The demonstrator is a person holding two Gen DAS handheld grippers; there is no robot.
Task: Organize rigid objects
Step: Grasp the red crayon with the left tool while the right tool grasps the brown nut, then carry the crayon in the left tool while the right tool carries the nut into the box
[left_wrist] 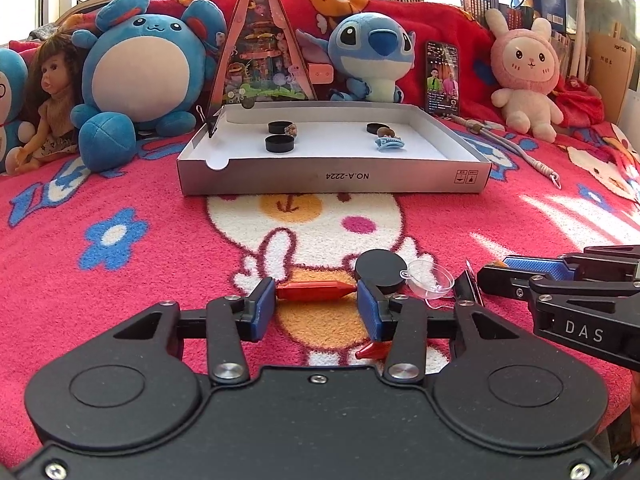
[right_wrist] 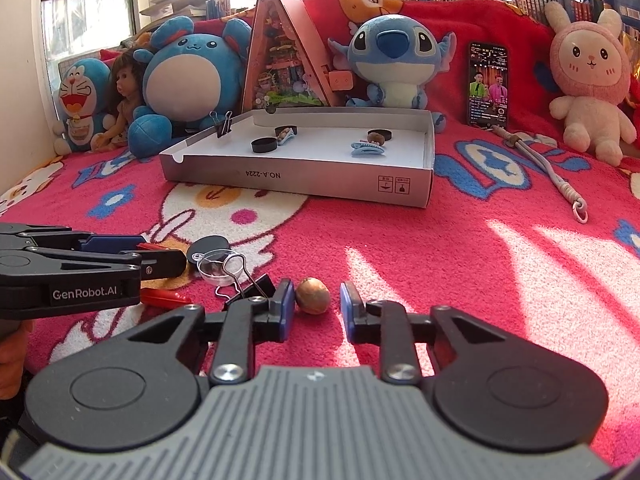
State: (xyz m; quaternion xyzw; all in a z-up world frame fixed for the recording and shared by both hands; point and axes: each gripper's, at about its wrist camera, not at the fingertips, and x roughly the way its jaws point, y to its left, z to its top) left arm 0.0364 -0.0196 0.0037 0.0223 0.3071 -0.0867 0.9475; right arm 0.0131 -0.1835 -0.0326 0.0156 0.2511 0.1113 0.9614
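Observation:
My left gripper (left_wrist: pixel 316 308) is shut lengthwise on a red pointed piece (left_wrist: pixel 316 291) lying on the pink blanket. Just past it are a black round cap (left_wrist: pixel 378 270), a clear plastic cup (left_wrist: pixel 432 278) and a black binder clip (right_wrist: pixel 252 286). A second red piece (right_wrist: pixel 164 298) lies nearer. My right gripper (right_wrist: pixel 314 308) stands open around a brown nut (right_wrist: pixel 313 295), which touches the left pad with a gap on the right. The shallow cardboard box (right_wrist: pixel 296 178) farther back holds black caps, a blue hair clip (right_wrist: pixel 368 148) and nuts.
Plush toys, a doll (left_wrist: pixel 44 96), a triangular toy house (left_wrist: pixel 262 48) and a lit phone (right_wrist: pixel 488 86) line the back behind the box. A binder clip (right_wrist: pixel 224 124) sits on the box's left rim. A grey lanyard (right_wrist: pixel 560 176) lies at the right on the blanket.

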